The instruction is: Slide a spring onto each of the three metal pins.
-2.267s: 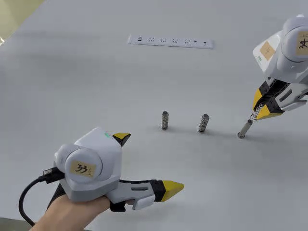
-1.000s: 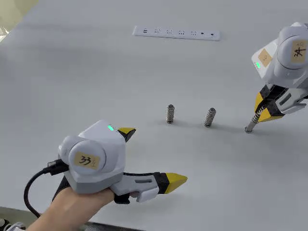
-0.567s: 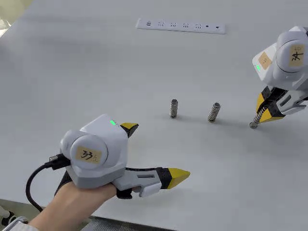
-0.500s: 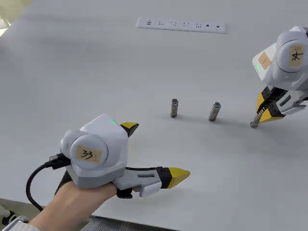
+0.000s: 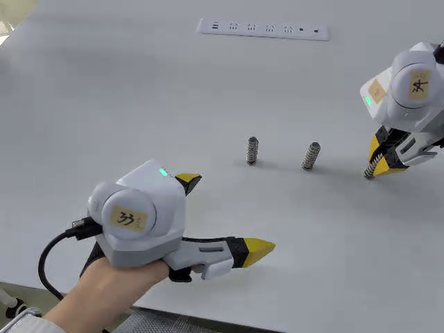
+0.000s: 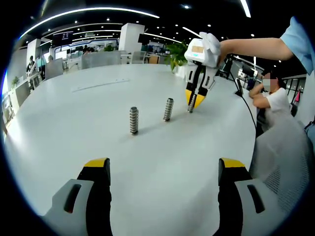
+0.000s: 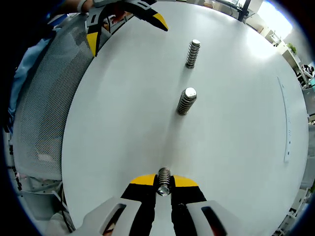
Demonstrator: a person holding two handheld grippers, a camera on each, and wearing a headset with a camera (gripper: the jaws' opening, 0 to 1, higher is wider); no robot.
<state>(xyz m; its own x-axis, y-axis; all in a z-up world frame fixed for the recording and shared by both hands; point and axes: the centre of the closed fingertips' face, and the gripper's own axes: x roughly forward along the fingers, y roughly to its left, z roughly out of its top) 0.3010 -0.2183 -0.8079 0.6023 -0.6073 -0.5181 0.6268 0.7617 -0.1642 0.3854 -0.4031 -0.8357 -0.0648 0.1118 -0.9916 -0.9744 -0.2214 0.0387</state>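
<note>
Pinching the last spring over the third pin with your right gripper, left gripper gaping wide, you have two pins already sprung.

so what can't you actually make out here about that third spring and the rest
third spring: in the head view the jaws of the right gripper cover its upper coils; the right gripper view looks at it end-on, so how far down it sits is unclear.
power strip: too small in the head view to read its sockets.
right gripper: body cut off by the head view's right edge.
</note>
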